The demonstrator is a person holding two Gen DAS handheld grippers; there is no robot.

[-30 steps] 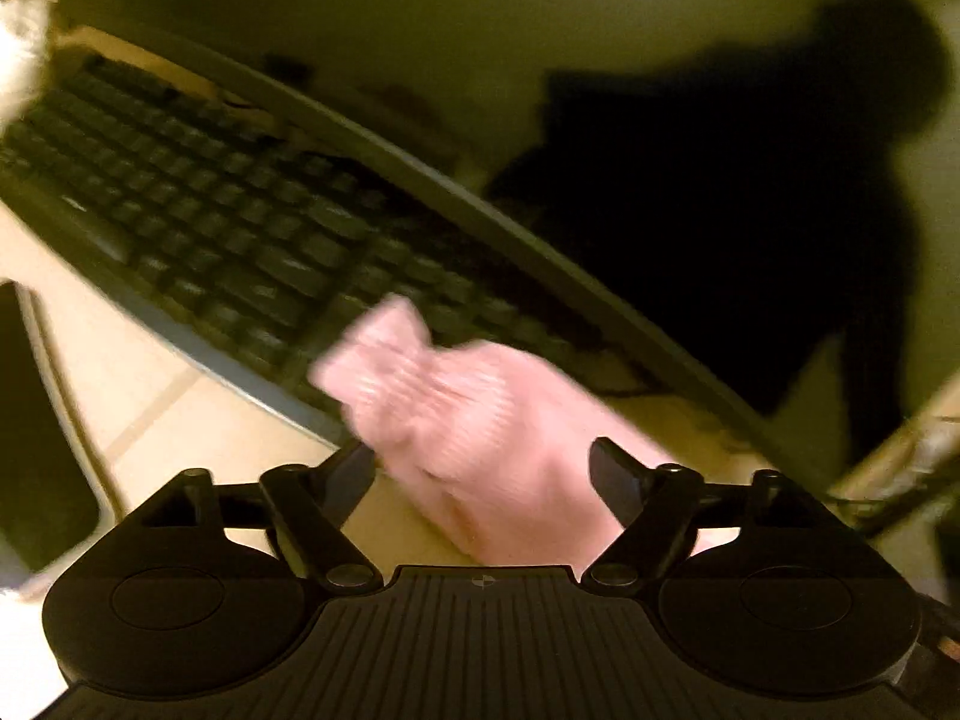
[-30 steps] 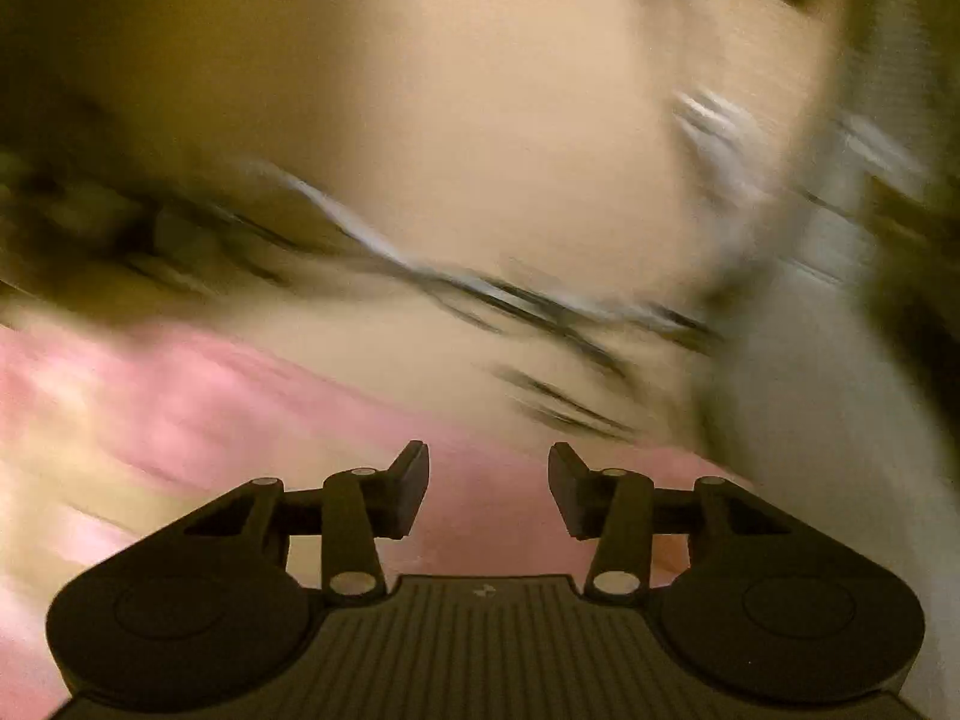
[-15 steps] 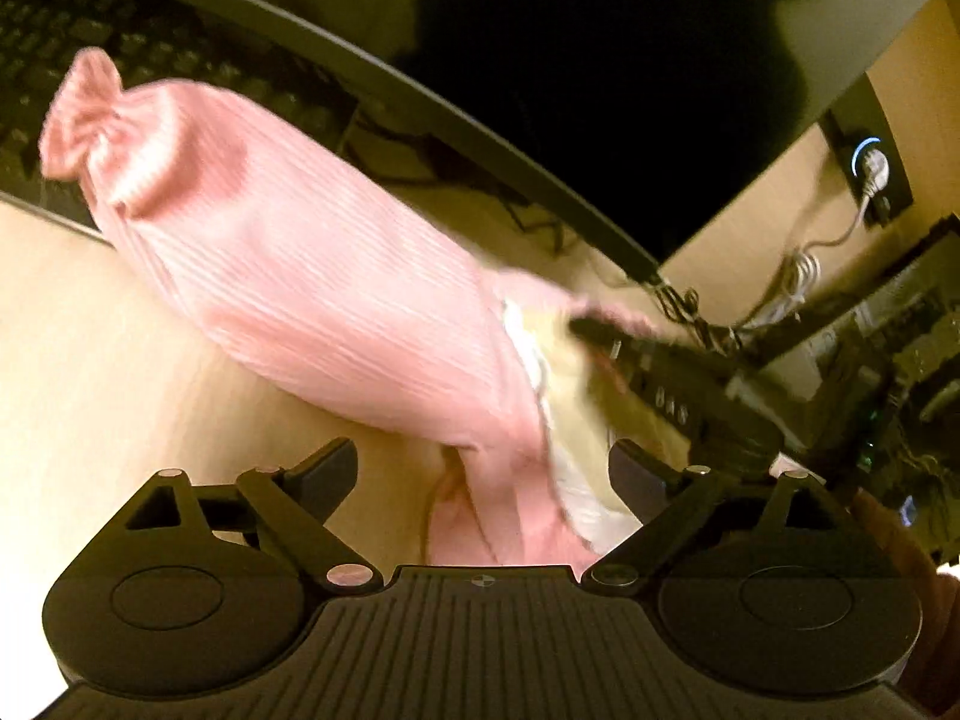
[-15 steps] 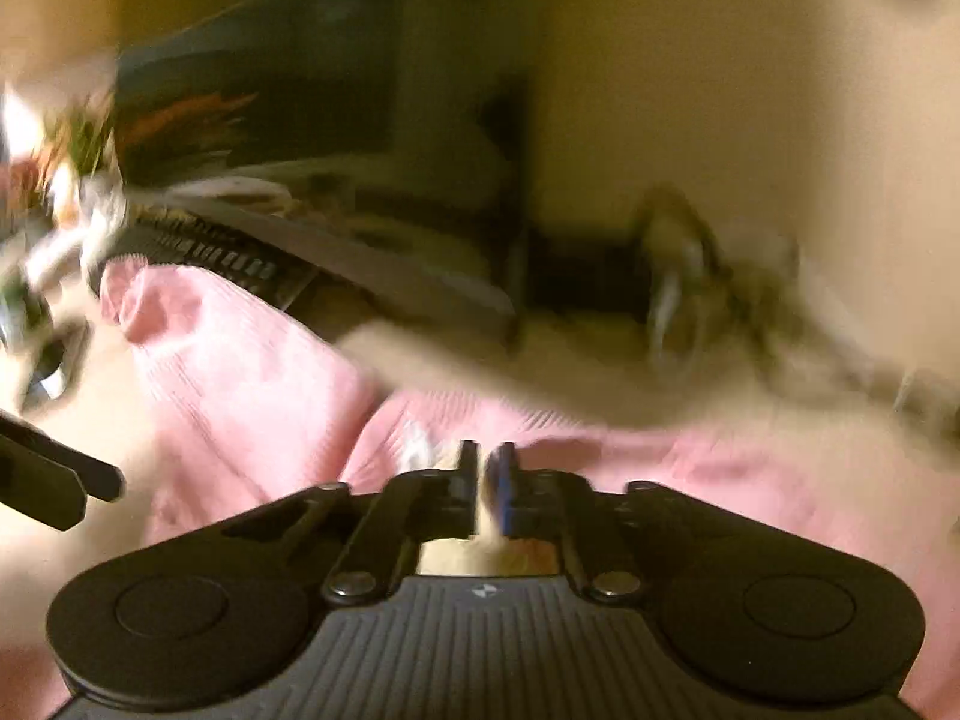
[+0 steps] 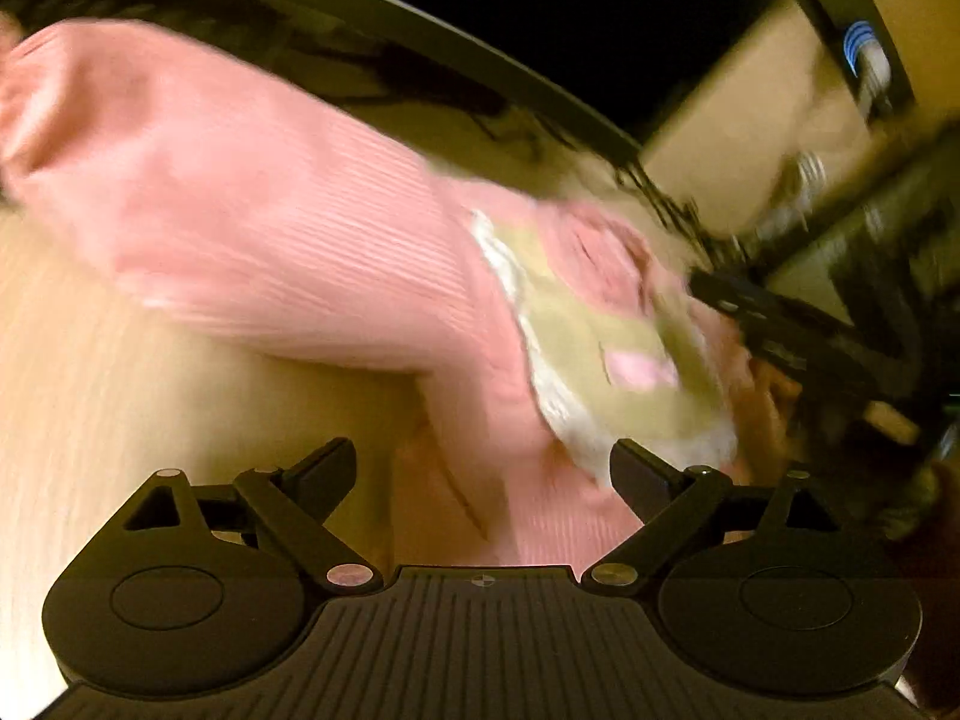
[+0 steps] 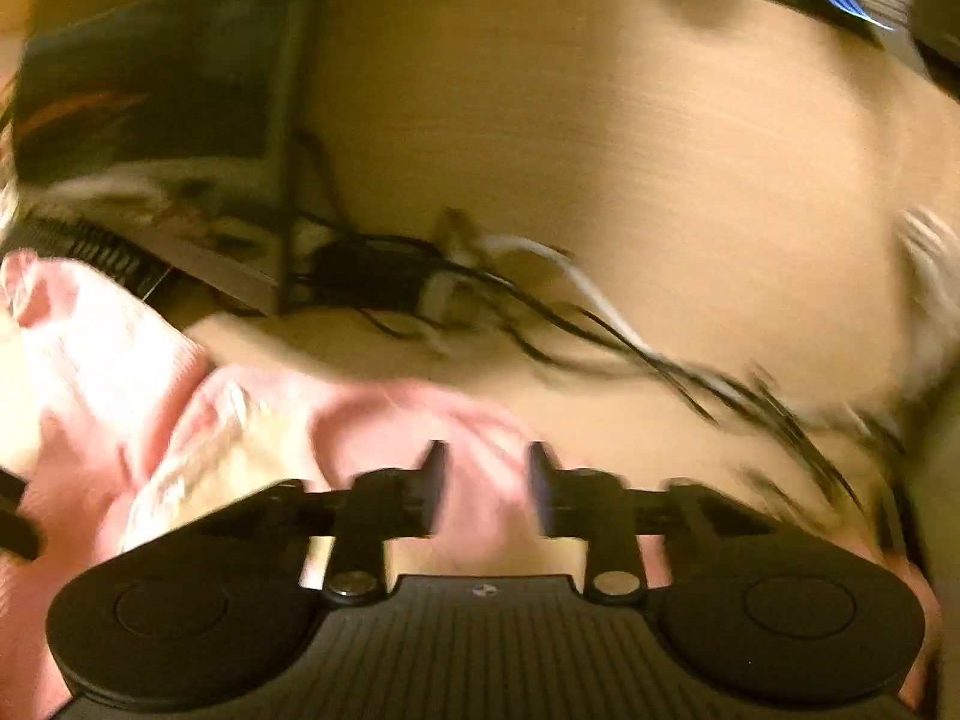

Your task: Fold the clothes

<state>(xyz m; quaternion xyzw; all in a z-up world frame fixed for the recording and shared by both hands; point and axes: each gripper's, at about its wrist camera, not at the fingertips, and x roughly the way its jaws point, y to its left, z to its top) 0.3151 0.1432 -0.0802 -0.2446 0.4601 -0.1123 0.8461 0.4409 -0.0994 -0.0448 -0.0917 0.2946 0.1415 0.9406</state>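
While the left hand-held gripper (image 5: 483, 474) gaped over the pink garment (image 5: 288, 228), only the right hand-held gripper's (image 6: 483, 492) view, jaws parted, showed cables (image 6: 540, 312).

Bare desk (image 5: 120, 360) lies open left of the pink garment (image 5: 270, 210), while the monitor (image 5: 540, 12) closes the far side and a tangle of cables (image 6: 540, 312) with a black box (image 6: 360, 276) crowds the desk beyond the garment's right end.

A home computer desk: wooden desktop (image 6: 600, 120), monitor (image 6: 168, 90), keyboard (image 6: 102, 252) and tangled cables (image 6: 540, 300).
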